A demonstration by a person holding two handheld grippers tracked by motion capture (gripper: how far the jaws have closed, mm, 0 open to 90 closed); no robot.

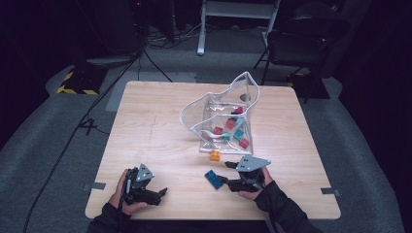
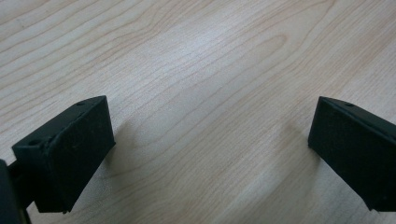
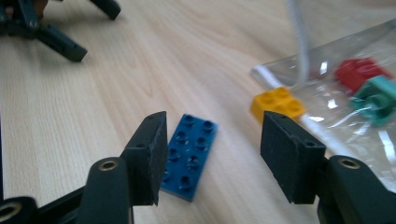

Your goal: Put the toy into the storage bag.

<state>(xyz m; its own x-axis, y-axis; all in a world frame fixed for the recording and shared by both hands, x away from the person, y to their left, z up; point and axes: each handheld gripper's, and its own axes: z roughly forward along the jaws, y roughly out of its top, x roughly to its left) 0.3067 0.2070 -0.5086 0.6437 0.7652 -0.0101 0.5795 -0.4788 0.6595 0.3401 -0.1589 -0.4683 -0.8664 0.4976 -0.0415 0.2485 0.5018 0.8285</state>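
A flat blue brick [image 1: 212, 178] [image 3: 189, 156] lies studs up on the wooden table [image 1: 155, 141]. My right gripper [image 1: 224, 175] [image 3: 212, 123] is low over it and open. The brick sits between the jaws, close to the left one, and the pads do not press it. An orange brick [image 1: 214, 156] [image 3: 277, 103] rests just beyond, against the mouth of a clear plastic bag [image 1: 228, 116]. The bag holds several red and teal bricks. My left gripper [image 1: 158, 187] [image 2: 210, 112] rests open near the front left edge, with bare wood between its jaws.
The bag's white-edged rim [image 3: 299, 42] stands up just right of the orange brick. A red brick [image 3: 357, 72] and a teal brick [image 3: 378, 98] lie inside it. Beyond the table are a dark chair [image 1: 303, 41], a white frame [image 1: 238, 14] and floor cables [image 1: 145, 58].
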